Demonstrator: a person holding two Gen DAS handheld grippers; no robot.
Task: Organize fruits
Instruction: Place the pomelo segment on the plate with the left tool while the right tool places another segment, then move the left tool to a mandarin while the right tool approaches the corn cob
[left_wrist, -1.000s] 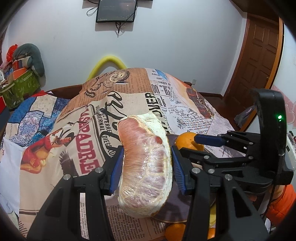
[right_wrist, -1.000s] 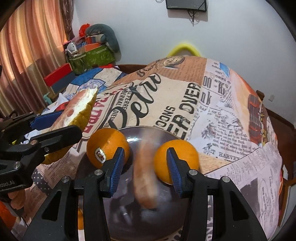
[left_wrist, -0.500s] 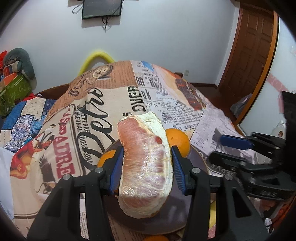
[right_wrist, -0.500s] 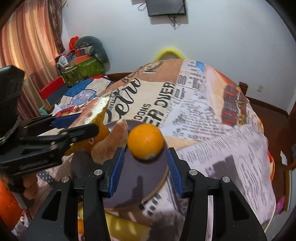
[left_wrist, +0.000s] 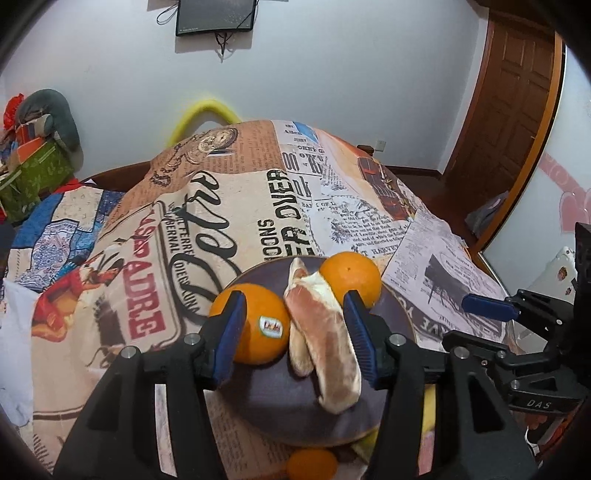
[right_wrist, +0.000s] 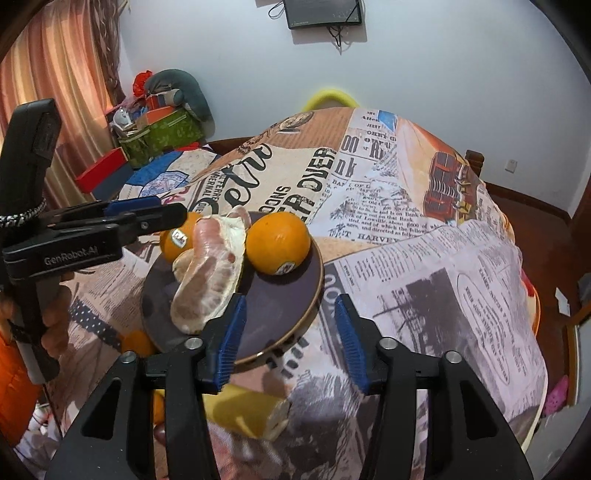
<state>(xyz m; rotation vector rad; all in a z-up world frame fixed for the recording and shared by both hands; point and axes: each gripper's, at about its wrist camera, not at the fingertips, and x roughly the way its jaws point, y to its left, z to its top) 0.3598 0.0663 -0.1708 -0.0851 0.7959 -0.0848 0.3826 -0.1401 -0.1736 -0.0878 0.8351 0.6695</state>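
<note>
Left wrist: pomelo wedge (left_wrist: 325, 332) on plate (left_wrist: 280, 402), between open left gripper (left_wrist: 295, 332) pads.

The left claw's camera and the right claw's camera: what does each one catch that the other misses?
Only the left view shows the brown door. Only the right view shows the curtain, the hand holding the left claw, and yellow peel near the camera. Both share the dark plate with two oranges and peeled pomelo segments between them.
</note>
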